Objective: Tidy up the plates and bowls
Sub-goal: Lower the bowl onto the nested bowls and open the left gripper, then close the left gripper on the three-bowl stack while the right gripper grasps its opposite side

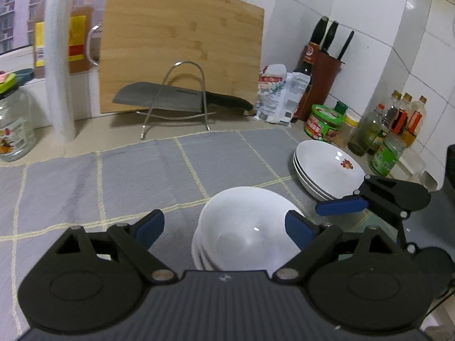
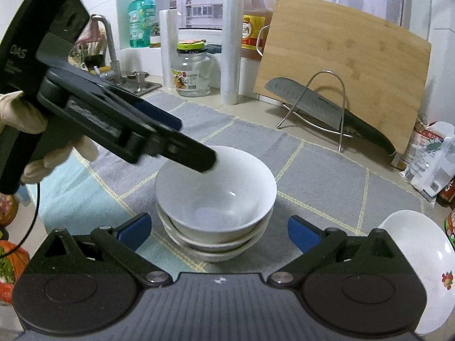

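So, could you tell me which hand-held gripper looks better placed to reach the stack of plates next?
Probably the right hand-held gripper: its jaws are open and empty, and the plates lie right beside it. The left hand-held gripper is over the bowl stack.

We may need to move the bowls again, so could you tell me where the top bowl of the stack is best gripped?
Grip the top bowl by its thin rim, one finger inside and one outside, coming from above. It sits nested in the stack of bowls, so its lower wall is covered and only the flared rim stands free.
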### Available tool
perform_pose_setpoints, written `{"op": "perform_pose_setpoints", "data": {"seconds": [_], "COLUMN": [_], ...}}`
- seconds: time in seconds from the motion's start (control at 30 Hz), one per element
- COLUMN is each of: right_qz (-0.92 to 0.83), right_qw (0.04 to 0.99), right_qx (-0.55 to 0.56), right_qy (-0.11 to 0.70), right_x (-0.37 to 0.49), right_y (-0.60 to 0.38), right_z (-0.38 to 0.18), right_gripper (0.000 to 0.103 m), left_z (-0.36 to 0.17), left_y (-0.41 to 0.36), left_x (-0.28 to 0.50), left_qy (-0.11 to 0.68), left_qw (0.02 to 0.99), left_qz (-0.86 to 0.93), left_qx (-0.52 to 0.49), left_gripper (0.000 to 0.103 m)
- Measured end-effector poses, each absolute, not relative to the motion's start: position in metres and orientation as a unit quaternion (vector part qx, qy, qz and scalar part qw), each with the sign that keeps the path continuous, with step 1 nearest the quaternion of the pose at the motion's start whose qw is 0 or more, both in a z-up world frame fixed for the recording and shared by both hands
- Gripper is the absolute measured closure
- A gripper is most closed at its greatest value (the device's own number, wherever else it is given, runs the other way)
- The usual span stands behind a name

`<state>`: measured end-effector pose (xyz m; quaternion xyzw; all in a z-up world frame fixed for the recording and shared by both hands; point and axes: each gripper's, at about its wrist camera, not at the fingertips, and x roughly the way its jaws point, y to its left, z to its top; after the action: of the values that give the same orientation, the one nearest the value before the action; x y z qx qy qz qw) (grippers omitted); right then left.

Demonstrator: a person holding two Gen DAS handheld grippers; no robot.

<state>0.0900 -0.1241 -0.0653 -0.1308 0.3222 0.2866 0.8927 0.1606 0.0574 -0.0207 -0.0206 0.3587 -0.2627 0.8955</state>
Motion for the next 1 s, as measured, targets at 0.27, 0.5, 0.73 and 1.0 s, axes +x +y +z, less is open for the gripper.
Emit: {"op": "perform_pose_setpoints", "data": {"seconds": [0.27,0.5,0.73,1.0], "right_qz": [0.288,0.28,0.268,0.286], "right_qw": [0.878,0.866,0.859,0.853], "right_qx": [-0.144,-0.165,-0.172,-0.167], "right_qy": [0.353,0.381,0.401,0.403], "right_x": [0.098,0.107,0.119,0.124], "right_y": [-0.137,-0.136,-0.131,-0.135], "right_z": [-0.092,-0.122,-0.134,-0.137], "right_gripper": [0.0,0.0,0.0,0.0], "left_z": [-0.031,-0.064,-0.088,-0.104], "left_y": [0.071,0.062,0.041,0.03], "left_x": [0.125,0.116,0.129,0.15], "left_qy": [0.365,0.412,0.422,0.435], "left_qw": [0.9,0.882,0.867,0.843], "left_qz": [-0.238,-0.226,-0.253,-0.3], "left_qx": [-0.012,0.011,0.076,0.097], "left_gripper": [0.004,0.004,0.004,0.001]}}
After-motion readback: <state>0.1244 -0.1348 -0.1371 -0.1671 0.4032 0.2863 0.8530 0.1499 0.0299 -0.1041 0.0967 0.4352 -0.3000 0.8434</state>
